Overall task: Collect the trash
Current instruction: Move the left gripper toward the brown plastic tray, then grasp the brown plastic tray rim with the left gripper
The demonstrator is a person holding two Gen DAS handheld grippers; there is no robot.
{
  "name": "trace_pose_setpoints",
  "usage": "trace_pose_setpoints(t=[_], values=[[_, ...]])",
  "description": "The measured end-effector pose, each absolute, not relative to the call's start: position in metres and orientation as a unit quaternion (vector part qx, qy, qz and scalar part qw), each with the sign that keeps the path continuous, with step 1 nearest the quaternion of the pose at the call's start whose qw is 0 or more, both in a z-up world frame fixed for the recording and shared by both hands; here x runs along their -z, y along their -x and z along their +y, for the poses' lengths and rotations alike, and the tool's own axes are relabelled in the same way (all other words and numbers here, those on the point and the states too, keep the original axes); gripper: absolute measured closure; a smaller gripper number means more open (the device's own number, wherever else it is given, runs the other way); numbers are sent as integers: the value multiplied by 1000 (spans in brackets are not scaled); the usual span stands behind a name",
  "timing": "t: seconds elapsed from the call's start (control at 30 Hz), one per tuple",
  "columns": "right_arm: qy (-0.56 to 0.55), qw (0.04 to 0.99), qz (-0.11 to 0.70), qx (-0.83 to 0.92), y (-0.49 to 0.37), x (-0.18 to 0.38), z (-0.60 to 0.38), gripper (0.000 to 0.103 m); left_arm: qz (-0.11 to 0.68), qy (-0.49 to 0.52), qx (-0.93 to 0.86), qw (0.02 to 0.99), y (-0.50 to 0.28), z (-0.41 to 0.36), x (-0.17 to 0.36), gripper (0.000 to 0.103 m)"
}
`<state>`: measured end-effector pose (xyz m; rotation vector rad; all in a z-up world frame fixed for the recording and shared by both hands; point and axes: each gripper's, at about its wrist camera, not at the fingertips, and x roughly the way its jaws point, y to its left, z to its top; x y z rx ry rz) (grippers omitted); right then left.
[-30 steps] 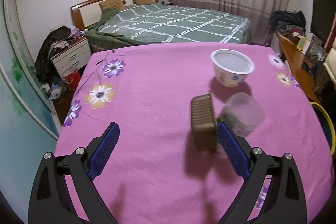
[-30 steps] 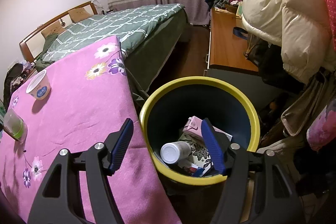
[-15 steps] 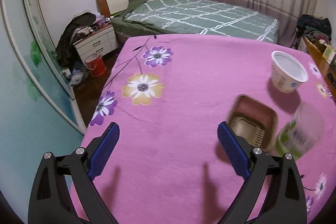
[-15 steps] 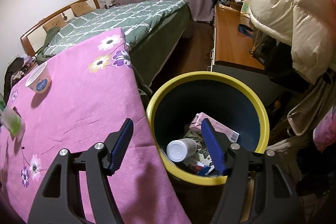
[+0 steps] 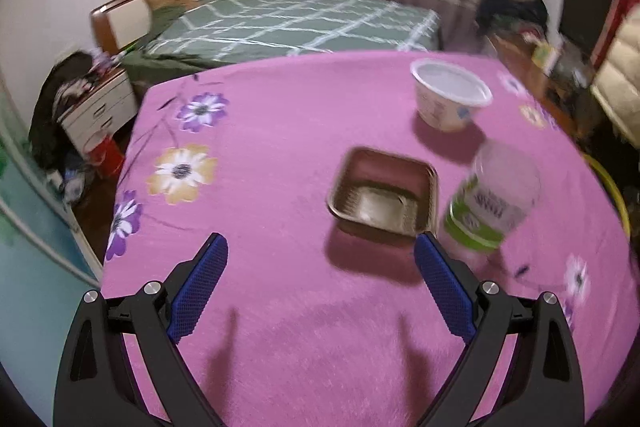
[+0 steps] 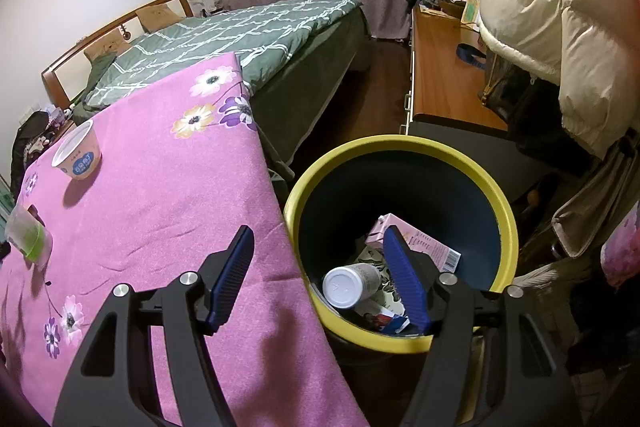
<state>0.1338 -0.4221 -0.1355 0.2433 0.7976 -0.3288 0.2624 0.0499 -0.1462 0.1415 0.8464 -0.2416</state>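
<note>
Worktop cover: pink cloth (image 5: 280, 155), short nap, printed with purple, white and tan flowers; lies flat with a few shallow creases.
Brown tray: square shallow plastic tray (image 5: 382, 197), ribbed walls, rounded corners, open side up on the cloth; nothing visible inside but a pale sheen on its floor.
Clear cup: see-through plastic cup (image 5: 494, 205) with a green printed band, just right of the tray; blurred, tilted; contents cannot be told.
White tub: round tapered tub (image 5: 450, 101), blue mark on its side, upright behind the tray and apart from it; appears empty.
Bin: round bin (image 6: 400, 143), yellow rim, dark inner wall, on the floor against the worktop's edge.
Bin contents: white-capped bottle (image 6: 350, 285) on its side, pink carton (image 6: 416, 245), printed paper scraps beneath.
Left hand-held gripper: left hand-held gripper (image 5: 320, 277), black frame, blue ribbed pads, spread wide above the cloth, pinching nothing; its right pad tip sits in front of the tray's near right corner.
Right hand-held gripper: right hand-held gripper (image 6: 320, 277), same build, spread, empty, straddling the worktop edge and the bin's near rim.
Surroundings: bed with green checked quilt (image 5: 288, 23) beyond the worktop; wooden sideboard (image 6: 444, 75) and a cream padded coat (image 6: 552, 11) close by the bin.
</note>
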Motion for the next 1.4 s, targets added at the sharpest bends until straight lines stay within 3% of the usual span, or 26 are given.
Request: trace_pose_setpoints(t=[0.2, 0.73, 0.93, 1.07, 1.4], values=[[-117, 902, 387, 153, -136, 138, -419, 39, 431, -118, 131, 885, -270, 27, 163, 10], [-123, 898, 395, 149, -137, 144, -422, 39, 441, -89, 157, 879, -310, 21, 177, 12], [-125, 898, 397, 145, -138, 146, -422, 39, 432, -93, 163, 882, -316, 14, 174, 21], [-126, 898, 397, 144, -137, 147, -422, 39, 432, -89, 169, 881, -318, 12, 173, 34], [-127, 900, 394, 139, -137, 145, -421, 39, 401, -91, 133, 902, -296, 24, 153, 36]])
